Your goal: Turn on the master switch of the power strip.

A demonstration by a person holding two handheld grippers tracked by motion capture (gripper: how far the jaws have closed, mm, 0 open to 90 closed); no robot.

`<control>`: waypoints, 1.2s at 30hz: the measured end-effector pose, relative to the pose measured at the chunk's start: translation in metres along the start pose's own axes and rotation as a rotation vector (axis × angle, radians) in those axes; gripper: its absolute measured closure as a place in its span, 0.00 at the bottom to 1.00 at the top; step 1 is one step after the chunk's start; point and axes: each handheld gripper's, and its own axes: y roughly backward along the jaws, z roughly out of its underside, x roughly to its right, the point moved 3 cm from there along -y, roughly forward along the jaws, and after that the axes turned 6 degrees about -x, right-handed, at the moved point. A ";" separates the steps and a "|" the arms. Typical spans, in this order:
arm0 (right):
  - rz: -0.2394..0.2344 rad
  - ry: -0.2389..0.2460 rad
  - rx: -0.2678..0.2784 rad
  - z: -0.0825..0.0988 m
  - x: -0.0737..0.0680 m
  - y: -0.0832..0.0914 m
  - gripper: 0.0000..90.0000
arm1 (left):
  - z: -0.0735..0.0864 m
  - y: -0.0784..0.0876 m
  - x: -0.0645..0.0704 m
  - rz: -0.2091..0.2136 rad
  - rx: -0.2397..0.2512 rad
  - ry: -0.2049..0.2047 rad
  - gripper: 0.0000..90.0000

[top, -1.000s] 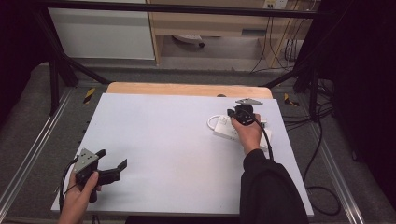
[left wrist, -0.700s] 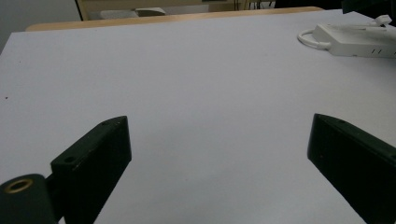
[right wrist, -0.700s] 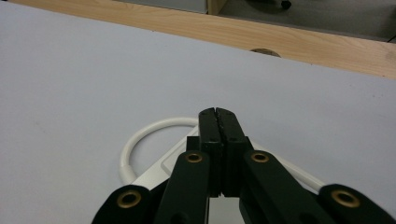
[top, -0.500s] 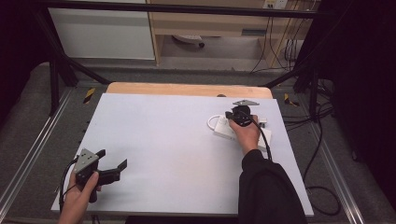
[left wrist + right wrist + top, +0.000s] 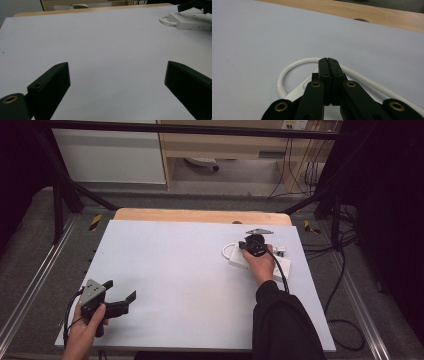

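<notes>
- White power strip [image 5: 260,263] lies on the pale grey sheet covering the bench [image 5: 180,270], toward the far right part of the sheet; landmark for everything below.
- White cord [image 5: 294,65] loops out from the strip's left end and curves back along its far side, flat on the sheet.
- Right tool [image 5: 254,246] sits directly over the strip, the person's right hand [image 5: 261,266] gripping it from the near side, dark sleeve [image 5: 285,325] trailing back to the near edge of the bench.
- Right tool jaws pressed together, faces meeting flush in the right gripper view. Tips sit above the strip's left end with the cord loop just past them; nothing visible between the faces. Whether the tips touch the strip I can't tell.
- Left tool [image 5: 120,301] is well apart from the strip, at the near left corner of the sheet, held in the left hand [image 5: 85,332].
- Left tool jaws spread wide, bare sheet between them, pinching nothing. Left gripper view looks across the sheet toward the strip [image 5: 191,20] at its upper right.
- Wood edge of the bench [image 5: 200,215] shows beyond the sheet, on the far side of the strip.
- Black cables [image 5: 345,285] run along the floor to the right of the strip, off the bench.
</notes>
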 end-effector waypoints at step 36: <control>0.010 0.005 -0.022 0.003 -0.004 -0.005 1.00 | 0.000 0.000 -0.001 -0.002 0.002 0.000 0.07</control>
